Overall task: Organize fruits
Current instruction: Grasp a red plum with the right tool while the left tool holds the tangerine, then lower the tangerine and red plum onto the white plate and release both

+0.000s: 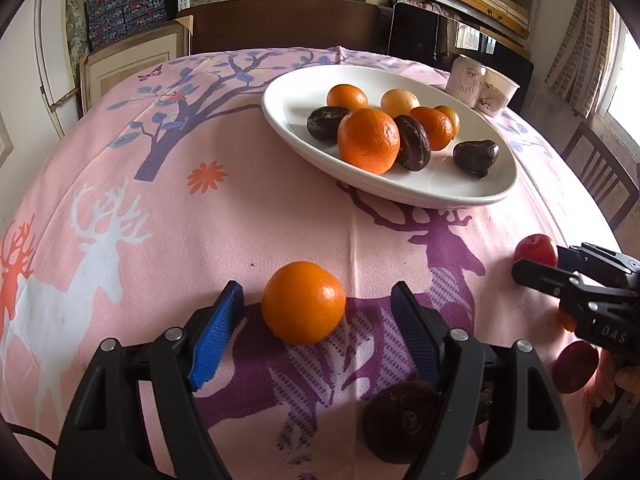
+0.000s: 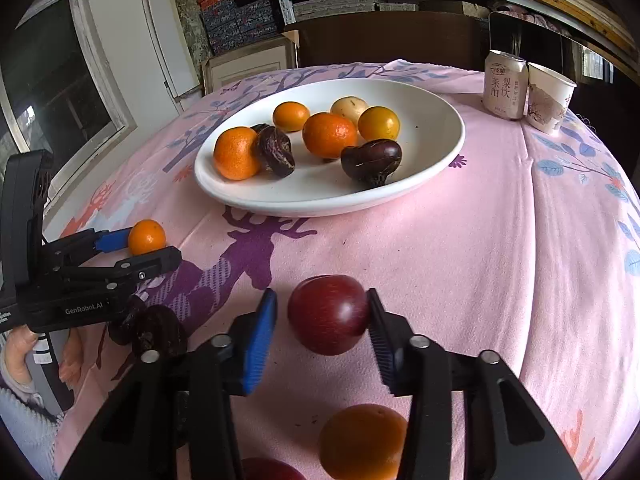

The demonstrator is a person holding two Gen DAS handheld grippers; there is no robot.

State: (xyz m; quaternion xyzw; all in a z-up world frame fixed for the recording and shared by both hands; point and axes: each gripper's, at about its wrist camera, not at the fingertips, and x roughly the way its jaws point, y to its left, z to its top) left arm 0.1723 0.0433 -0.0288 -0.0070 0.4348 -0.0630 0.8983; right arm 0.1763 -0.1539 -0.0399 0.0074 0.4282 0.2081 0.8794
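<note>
At the bottom edge of the right wrist view, a second round red fruit (image 2: 266, 470) was cut off by the frame, and a shaded orange fruit (image 2: 362, 442) was partly hidden behind the right gripper's black linkage. Beside the left gripper's body, a dark brown wrinkled fruit (image 2: 160, 334) was half covered, and another dark shape behind it could not be made out clearly. In the left wrist view the same brown fruit (image 1: 402, 420) was tucked under the right-hand blue pad.

The left gripper (image 1: 316, 308) was held low over the pink deer-print tablecloth (image 1: 248, 216), its jaws spread wide on either side of a loose round orange tangerine (image 1: 303, 303), with clear gaps left at both pads; the fruit rested on the cloth, ungripped. Only a few fingers of the holding hand were seen, pale and blurred.

The right gripper (image 2: 322, 312) was likewise levelled near the cloth, parted around a glossy round dark red plum (image 2: 329, 314). The right pad appeared to be touching the plum's side, while a gap was left at the left blue pad, so the plum was not clamped.

Further back, a large white oval ceramic plate (image 2: 436, 120) was seen holding several tangerines, a yellowish fruit and dark brown fruits. A pale drinks can (image 2: 505, 84) and a white paper cup (image 2: 550, 98) stood touching each other behind it.
</note>
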